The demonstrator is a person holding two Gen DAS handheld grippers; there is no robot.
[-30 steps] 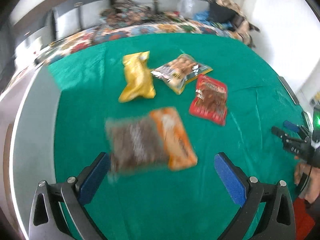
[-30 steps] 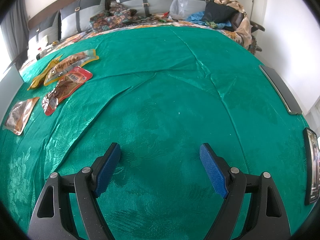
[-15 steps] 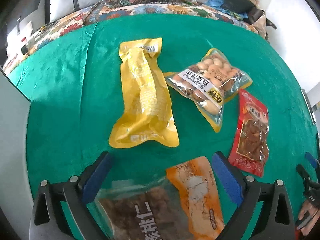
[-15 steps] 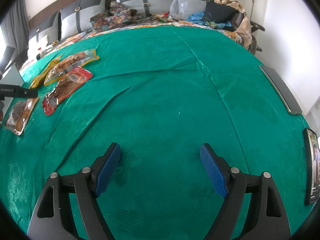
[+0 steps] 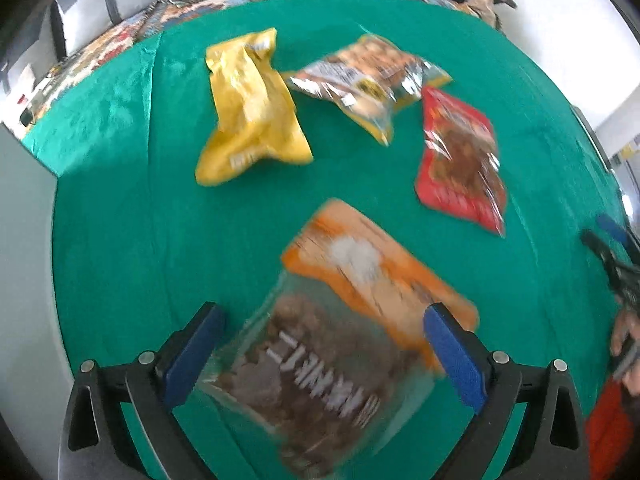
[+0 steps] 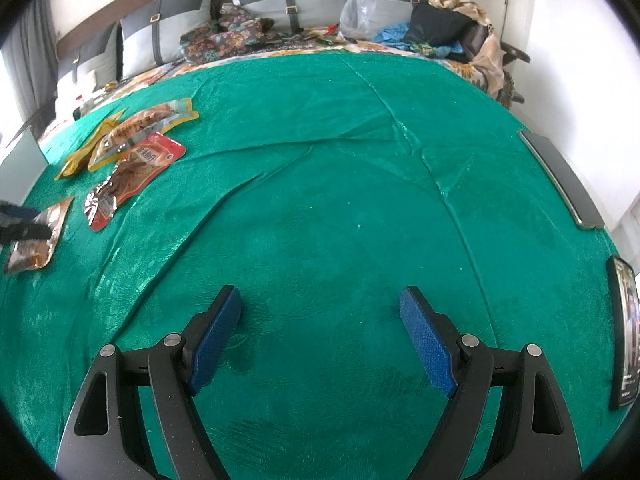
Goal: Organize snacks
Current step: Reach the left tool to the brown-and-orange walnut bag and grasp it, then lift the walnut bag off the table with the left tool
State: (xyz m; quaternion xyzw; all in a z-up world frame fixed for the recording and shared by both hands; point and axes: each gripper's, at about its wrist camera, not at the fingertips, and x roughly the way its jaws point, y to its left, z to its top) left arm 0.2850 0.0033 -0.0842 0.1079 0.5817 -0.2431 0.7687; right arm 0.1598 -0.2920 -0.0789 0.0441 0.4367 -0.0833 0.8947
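Several snack packets lie on the green cloth [image 5: 120, 220]. In the left wrist view my left gripper [image 5: 320, 336] is open, its jaws straddling the near end of an orange and brown packet [image 5: 340, 320]. Beyond lie a yellow packet [image 5: 252, 108], a clear packet of nuts [image 5: 368, 80] and a red packet [image 5: 460, 160]. My right gripper [image 6: 320, 328] is open and empty over bare cloth; it shows at the right edge of the left wrist view [image 5: 616, 256]. The right wrist view shows the same packets far left: the orange and brown one [image 6: 36, 240], the red one [image 6: 132, 172].
Two dark phones or tablets [image 6: 560, 176] [image 6: 624, 332] lie at the cloth's right edge. A grey panel [image 5: 24, 260] stands along the left side. Cushions and clothes [image 6: 280, 4] are piled at the back.
My left gripper has pulled back and tilted, so the orange and brown packet now fills the space between its jaws; the view is blurred with motion. My right gripper has not moved.
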